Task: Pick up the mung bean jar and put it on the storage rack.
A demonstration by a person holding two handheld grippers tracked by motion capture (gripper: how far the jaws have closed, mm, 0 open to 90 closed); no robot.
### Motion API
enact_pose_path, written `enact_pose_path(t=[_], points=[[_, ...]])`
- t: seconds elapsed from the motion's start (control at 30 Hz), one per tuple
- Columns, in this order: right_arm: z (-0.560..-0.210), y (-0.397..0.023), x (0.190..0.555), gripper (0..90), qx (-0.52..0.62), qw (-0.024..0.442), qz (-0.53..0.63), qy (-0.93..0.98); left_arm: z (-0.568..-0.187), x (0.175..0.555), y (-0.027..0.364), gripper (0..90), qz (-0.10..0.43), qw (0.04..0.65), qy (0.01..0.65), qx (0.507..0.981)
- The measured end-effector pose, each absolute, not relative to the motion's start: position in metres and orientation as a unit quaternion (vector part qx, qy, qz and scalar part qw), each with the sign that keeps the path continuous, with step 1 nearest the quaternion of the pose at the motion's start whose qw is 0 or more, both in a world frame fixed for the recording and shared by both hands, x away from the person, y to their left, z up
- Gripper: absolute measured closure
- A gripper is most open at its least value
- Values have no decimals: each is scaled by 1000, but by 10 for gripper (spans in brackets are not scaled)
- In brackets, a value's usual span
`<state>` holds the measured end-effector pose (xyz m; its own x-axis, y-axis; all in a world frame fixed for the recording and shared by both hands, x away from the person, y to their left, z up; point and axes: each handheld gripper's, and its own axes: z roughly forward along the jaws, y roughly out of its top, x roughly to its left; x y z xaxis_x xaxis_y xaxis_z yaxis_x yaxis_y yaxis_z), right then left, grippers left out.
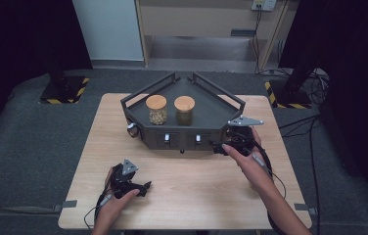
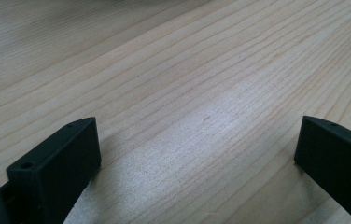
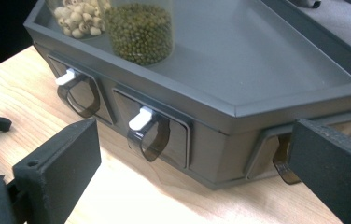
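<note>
Both black two-jaw grippers stand with their jaws spread wide and nothing between them. Right gripper (image 1: 219,146) hovers just in front of the dark grey angular tray-topped drawer unit (image 1: 206,110), at its front right corner; in the right gripper view the jaws frame that corner, and the right jaw partly covers a smoky translucent drawer handle (image 3: 283,163) on the angled right face. Two more such handles with white tabs (image 3: 142,117) sit on the front face, to the left of that corner. Left gripper (image 1: 145,187) rests low over the pale wooden table (image 1: 196,186), well in front of the drawer unit and off towards its left side; its own view shows bare wood grain between the jaws.

On the unit's flat top stand two clear round jars with wooden lids, close side by side. The left jar (image 1: 156,109) holds pale, cream-coloured round seeds (image 3: 75,21); the right jar (image 1: 184,110) holds small green beans (image 3: 141,32). Whether the drawers hold anything cannot be told.
</note>
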<state>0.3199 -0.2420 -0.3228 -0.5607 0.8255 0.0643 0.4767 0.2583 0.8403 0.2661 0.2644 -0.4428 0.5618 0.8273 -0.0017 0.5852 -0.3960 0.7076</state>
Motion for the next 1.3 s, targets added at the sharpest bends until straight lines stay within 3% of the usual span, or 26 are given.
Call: enact_pose_path(t=[1.3], points=[[-323,-288,292,28,434,212,430,763,-443,266,264,0,178,339,433,816]])
